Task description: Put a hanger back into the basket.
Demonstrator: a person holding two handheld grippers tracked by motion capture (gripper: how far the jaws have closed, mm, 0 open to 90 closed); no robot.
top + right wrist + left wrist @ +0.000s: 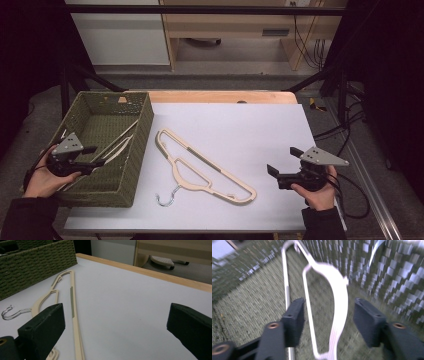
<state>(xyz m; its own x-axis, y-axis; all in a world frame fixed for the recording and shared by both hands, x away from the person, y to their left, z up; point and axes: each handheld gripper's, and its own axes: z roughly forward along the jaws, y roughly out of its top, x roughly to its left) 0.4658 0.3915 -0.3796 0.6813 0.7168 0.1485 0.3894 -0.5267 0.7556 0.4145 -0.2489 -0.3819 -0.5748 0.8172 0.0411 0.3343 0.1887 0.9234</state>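
Black jaws of the left gripper (pixel 329 322) stand apart in the left gripper view, pads clear of the pale white plastic hanger (pixel 337 302) that lies between them on the floor of the green woven basket (pixel 249 297); nothing is gripped. That view is blurred. From the high view, the left gripper (pixel 95 156) sits over the near part of the rectangular olive-green wicker basket (pixel 140 145), held by the person's left hand (pixel 42 177), and the white hanger (pixel 117 142) rests slantwise inside the basket.

On the table's white sheet (pixel 240 130), just beside the basket's right wall, lies a cream-coloured plastic hanger with a silver metal hook (pixel 200 167), flat and diagonal, its hook toward the near edge.

Well to the right, the right gripper (pixel 284 162) is held by the right hand (pixel 317 192) above the sheet, jaws wide and empty. In the right gripper view, the cream hanger (pixel 73 312) lies ahead of the left jaw, untouched.
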